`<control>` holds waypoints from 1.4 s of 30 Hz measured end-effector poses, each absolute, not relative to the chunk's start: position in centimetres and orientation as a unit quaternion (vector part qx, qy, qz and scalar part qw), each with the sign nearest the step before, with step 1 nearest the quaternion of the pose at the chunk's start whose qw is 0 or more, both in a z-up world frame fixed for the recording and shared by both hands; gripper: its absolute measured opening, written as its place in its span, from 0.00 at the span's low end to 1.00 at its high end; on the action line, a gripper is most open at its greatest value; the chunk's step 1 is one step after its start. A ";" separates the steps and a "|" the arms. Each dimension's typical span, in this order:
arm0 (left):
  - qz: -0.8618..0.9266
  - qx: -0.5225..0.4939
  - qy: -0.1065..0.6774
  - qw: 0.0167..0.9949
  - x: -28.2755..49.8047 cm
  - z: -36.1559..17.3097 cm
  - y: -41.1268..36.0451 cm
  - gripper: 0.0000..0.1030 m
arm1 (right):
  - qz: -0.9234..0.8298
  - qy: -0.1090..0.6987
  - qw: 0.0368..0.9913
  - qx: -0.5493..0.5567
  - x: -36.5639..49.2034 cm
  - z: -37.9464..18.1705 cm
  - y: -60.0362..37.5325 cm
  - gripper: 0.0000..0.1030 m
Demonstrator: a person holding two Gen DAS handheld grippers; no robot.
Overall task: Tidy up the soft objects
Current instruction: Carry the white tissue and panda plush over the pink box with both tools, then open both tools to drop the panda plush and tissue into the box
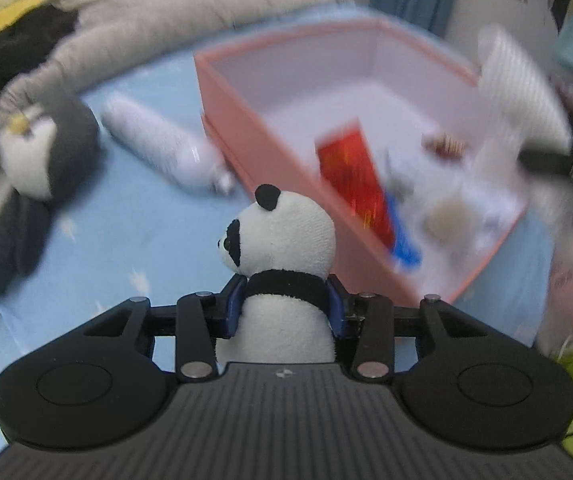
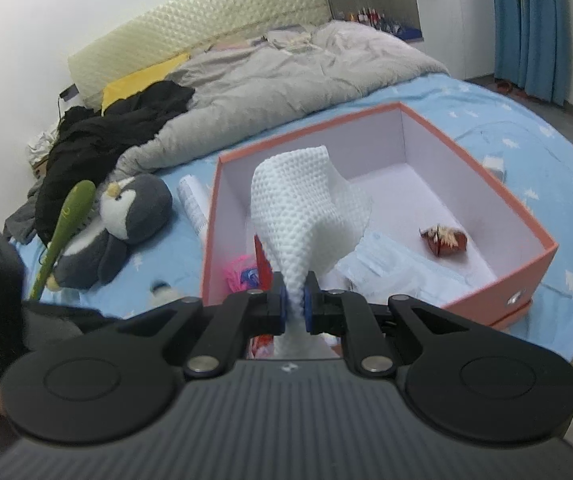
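My left gripper is shut on a small panda plush, held upright above the blue bed sheet just left of the pink open box. My right gripper is shut on a white textured cloth, held over the near-left part of the pink box. The cloth also shows blurred in the left wrist view. A grey penguin plush lies on the sheet left of the box; it also shows in the left wrist view.
The box holds a red packet, a clear plastic bag, a small brown wrapper and pink items. A white roll lies beside the box. A green stick, black clothes and a grey duvet lie beyond.
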State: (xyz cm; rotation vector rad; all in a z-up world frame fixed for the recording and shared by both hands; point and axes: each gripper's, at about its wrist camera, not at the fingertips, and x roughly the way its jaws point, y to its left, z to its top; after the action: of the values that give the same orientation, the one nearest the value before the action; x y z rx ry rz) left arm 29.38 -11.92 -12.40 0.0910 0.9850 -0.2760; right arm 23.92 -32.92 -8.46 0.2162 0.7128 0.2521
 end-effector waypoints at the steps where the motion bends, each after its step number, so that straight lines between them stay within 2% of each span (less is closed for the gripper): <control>1: -0.134 0.032 0.459 0.878 29.6 -10.9 -11.7 0.46 | 0.123 0.343 0.925 0.106 23.9 -8.1 -32.9 0.12; 6: -0.152 -0.010 0.411 0.899 31.4 -5.2 -12.0 0.46 | 0.118 0.320 0.935 0.102 23.9 -6.3 -33.3 0.12; 11: -0.168 -0.016 0.385 0.907 34.2 -2.1 -14.5 0.46 | 0.106 0.306 0.941 0.100 24.9 -4.7 -34.5 0.12; 18: -0.196 -0.045 0.439 0.876 39.7 -3.8 -18.5 0.46 | 0.092 0.314 0.940 0.099 27.7 -4.0 -36.3 0.13; 26: -0.198 -0.041 0.461 0.864 41.9 -7.2 -20.4 0.46 | 0.066 0.354 0.928 0.099 30.5 -6.5 -37.8 0.13; 28: -0.197 -0.031 0.448 0.872 41.5 -7.2 -20.5 0.49 | 0.065 0.363 0.924 0.097 30.8 -7.3 -37.9 0.14; 29: -0.197 -0.028 0.445 0.873 41.3 -7.1 -20.2 0.54 | 0.065 0.369 0.922 0.100 30.9 -7.6 -38.0 0.14; 30: -0.196 -0.025 0.444 0.874 41.2 -7.0 -20.0 0.67 | 0.064 0.371 0.921 0.101 30.9 -7.8 -38.0 0.17; 31: -0.192 -0.023 0.443 0.875 41.0 -6.8 -19.9 0.73 | 0.062 0.373 0.920 0.100 30.9 -8.0 -38.0 0.25; 32: -0.187 -0.021 0.436 0.880 40.8 -6.5 -19.6 0.77 | 0.060 0.375 0.920 0.101 31.0 -8.1 -38.0 0.33; 33: -0.183 -0.017 0.430 0.884 40.5 -6.2 -19.3 0.77 | 0.060 0.374 0.919 0.106 30.9 -8.2 -38.1 0.48; 34: -0.181 -0.013 0.427 0.886 40.3 -5.9 -19.1 0.77 | 0.060 0.371 0.920 0.112 30.8 -8.2 -38.2 0.58; 37: -0.168 -0.013 0.411 0.896 39.1 -4.6 -18.2 0.78 | 0.059 0.361 0.923 0.122 30.3 -7.9 -38.5 0.59; 39: -0.163 -0.018 0.400 0.902 38.2 -3.5 -17.6 0.88 | 0.055 0.352 0.926 0.126 29.8 -7.4 -38.6 0.59; 42: -0.165 -0.028 0.390 0.906 36.4 -1.6 -16.9 0.91 | 0.053 0.331 0.933 0.129 28.4 -5.9 -38.9 0.59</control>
State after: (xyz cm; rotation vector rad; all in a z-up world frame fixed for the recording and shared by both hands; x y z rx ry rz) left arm 36.41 -16.94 -1.56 -0.0587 0.8046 -0.3409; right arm 28.45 -38.90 -5.92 0.2639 0.6776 0.1077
